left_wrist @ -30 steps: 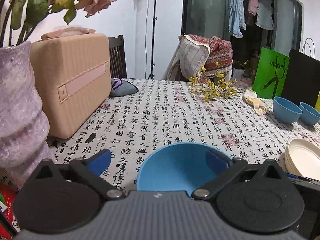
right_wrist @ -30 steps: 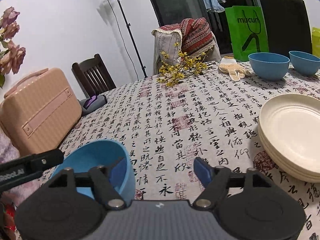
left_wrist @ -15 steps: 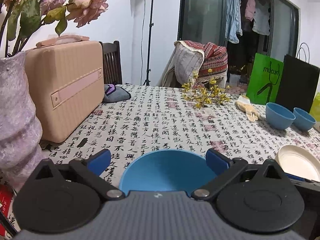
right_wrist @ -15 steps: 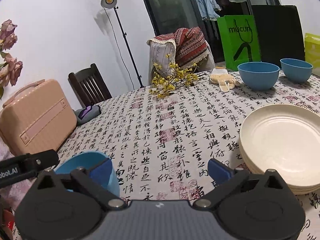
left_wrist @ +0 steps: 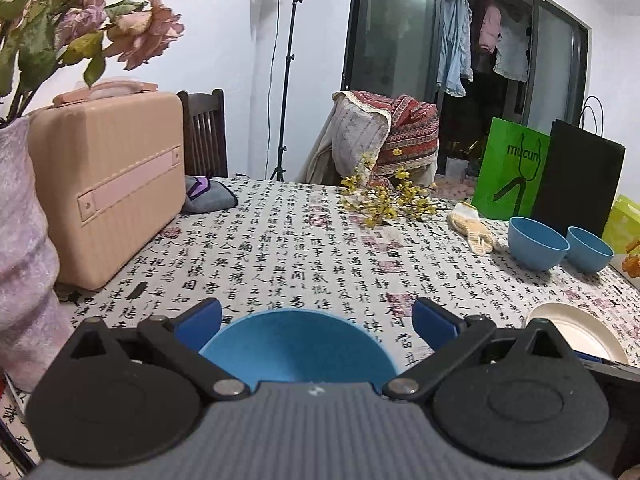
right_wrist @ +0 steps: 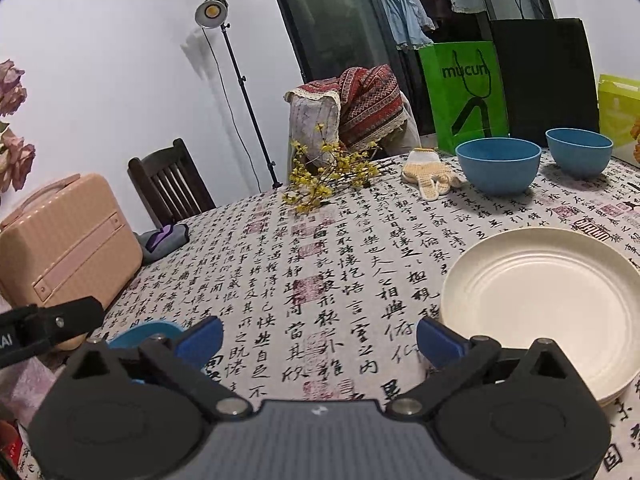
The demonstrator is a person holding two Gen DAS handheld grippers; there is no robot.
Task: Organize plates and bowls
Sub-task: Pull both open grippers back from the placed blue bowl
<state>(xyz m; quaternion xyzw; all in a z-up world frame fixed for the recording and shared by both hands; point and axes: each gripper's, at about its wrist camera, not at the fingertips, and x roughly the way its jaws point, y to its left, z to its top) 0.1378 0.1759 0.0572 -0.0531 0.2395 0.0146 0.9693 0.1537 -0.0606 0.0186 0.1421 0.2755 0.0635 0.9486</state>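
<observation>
**Both grippers spread wide above the surface, nothing held.**
The left gripper (left_wrist: 316,314) frames the near blue bowl (left_wrist: 296,346), fingers (left_wrist: 198,316) clear of its rim; the right gripper (right_wrist: 320,338), whose fingers have just been opening, spans bare surface (right_wrist: 320,264) beside the plate stack (right_wrist: 540,304). The bowl looks light, stiff and smooth; a pinch across its rim wall suits.
</observation>
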